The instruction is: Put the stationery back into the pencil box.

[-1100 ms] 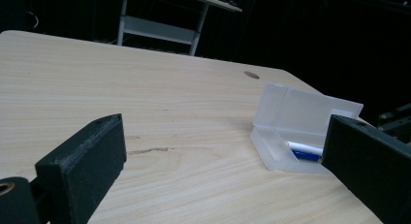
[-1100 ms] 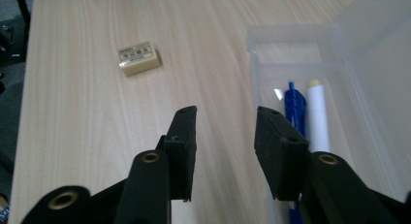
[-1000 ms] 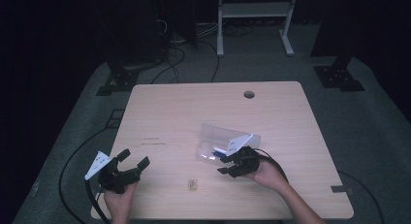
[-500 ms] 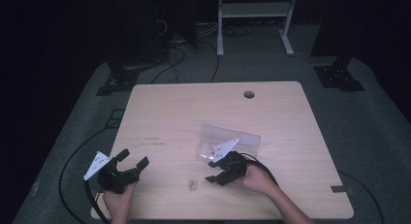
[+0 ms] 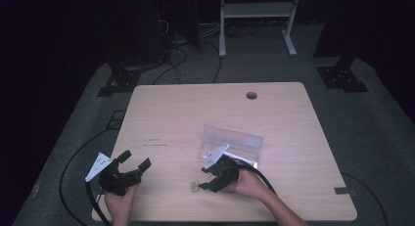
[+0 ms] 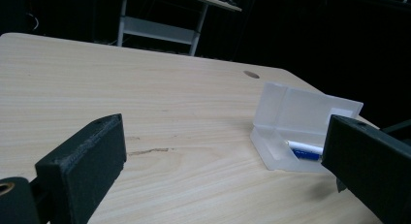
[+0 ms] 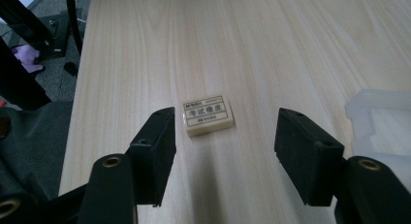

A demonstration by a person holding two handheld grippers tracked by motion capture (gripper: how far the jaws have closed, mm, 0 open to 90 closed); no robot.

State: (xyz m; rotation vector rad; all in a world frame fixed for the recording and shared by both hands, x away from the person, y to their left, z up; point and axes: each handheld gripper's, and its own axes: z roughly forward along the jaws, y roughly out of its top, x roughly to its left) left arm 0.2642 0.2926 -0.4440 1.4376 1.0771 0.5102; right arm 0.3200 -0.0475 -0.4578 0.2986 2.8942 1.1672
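- The right gripper (image 5: pixel 204 179) sits low over the pale wooden tabletop (image 5: pixel 186 113). Since a second ago it has slid leftward, away from the translucent plastic pencil case (image 5: pixel 234 144) and toward the small cream rectangular eraser with printed label (image 7: pixel 209 115).
- Its fingers (image 7: pixel 157 141) have just been opening and now stand wide and released, with the eraser lying flat between and just ahead of them, untouched.
- This looks like the approach to a pick-up: the fingers need to advance a little, then close on the eraser.
- The open pencil case stands just beyond the right gripper and holds a white and blue pen (image 6: pixel 304 150).
- The left gripper (image 5: pixel 132 163) rests near the tabletop's near-left corner, unmoved, fingers apart and holding nothing.
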